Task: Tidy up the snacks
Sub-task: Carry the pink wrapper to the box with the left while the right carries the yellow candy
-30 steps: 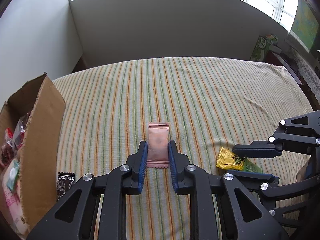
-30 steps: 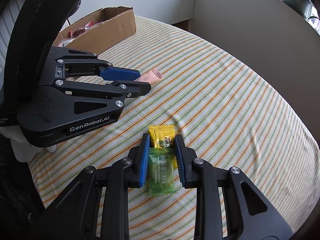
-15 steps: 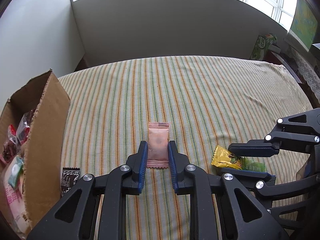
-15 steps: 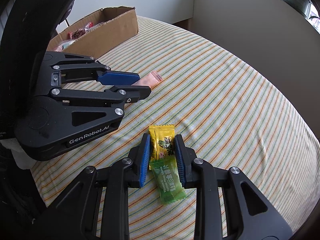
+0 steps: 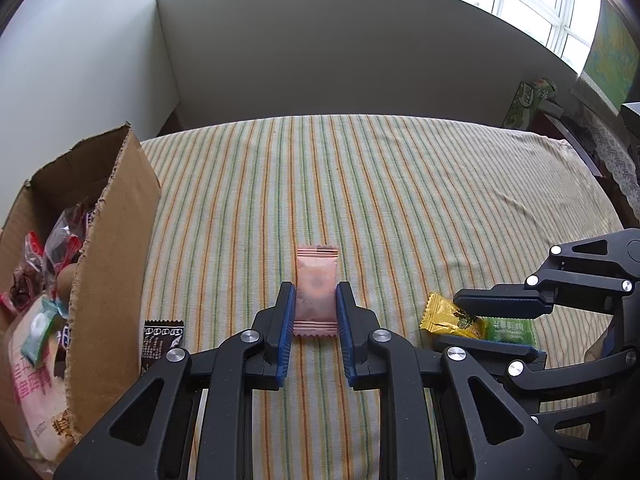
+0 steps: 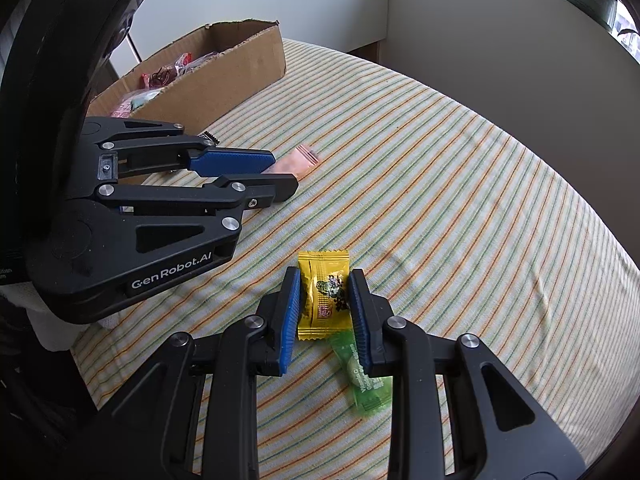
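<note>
My left gripper (image 5: 315, 288) is shut on a pink snack packet (image 5: 316, 280), which sticks out ahead of the blue pads low over the striped cloth (image 5: 360, 180). In the right wrist view the same left gripper (image 6: 286, 174) holds the pink packet (image 6: 300, 160) near the cardboard box (image 6: 224, 76). My right gripper (image 6: 324, 274) is shut on a yellow packet (image 6: 324, 292). A green packet (image 6: 362, 380) lies slanted under its right finger. From the left wrist view, the yellow packet (image 5: 448, 316) and green packet (image 5: 508, 326) both sit between the right gripper's fingers.
An open cardboard box (image 5: 112, 240) with several wrapped snacks stands at the left of the cloth. A black packet (image 5: 162, 338) lies on the cloth against its side. A green carton (image 5: 528, 104) stands beyond the far right edge, by the window.
The green packet has slipped from between the right pads to the lower right, leaving the yellow one gripped. The box now shows a little further right in the left view; the pink packet stays gripped.
</note>
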A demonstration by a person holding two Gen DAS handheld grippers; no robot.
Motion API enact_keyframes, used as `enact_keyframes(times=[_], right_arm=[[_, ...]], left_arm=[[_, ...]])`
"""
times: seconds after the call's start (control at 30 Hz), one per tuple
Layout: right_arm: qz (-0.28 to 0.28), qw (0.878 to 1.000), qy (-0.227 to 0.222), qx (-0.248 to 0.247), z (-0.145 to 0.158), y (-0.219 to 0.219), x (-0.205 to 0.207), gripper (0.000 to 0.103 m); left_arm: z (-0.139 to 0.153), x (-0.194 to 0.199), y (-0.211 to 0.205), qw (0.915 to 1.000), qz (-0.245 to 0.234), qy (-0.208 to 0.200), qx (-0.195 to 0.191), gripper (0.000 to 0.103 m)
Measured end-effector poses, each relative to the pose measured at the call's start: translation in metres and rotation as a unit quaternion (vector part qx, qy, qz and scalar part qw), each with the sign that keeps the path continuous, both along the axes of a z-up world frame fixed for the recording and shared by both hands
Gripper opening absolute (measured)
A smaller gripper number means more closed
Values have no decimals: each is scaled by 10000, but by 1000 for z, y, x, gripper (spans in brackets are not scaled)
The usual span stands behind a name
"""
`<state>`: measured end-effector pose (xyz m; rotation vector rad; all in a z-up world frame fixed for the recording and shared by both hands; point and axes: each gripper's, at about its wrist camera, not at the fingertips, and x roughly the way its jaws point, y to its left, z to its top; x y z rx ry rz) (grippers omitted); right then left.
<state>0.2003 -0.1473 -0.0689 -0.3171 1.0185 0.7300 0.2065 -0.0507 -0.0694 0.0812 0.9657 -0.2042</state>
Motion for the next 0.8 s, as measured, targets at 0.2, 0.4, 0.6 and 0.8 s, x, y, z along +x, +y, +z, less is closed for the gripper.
enact_keyframes(times=[0.2, 0.4, 0.6, 0.8], right_arm=[[-183, 9993, 38, 312, 12, -11, 1, 25], [-474, 9970, -53, 610, 34, -30, 6, 25], [-561, 9952, -232, 773, 57, -32, 5, 25], [-418, 9947, -343, 870, 75, -13, -1, 25]], left_arm=[[7, -4, 2, 9999, -9, -71, -109, 19], [30, -13, 8, 9987, -16, -321, -402, 19], [53, -30, 22, 9960, 24, -654, -603, 19], [68, -50, 52, 9924, 288, -965, -700, 19]])
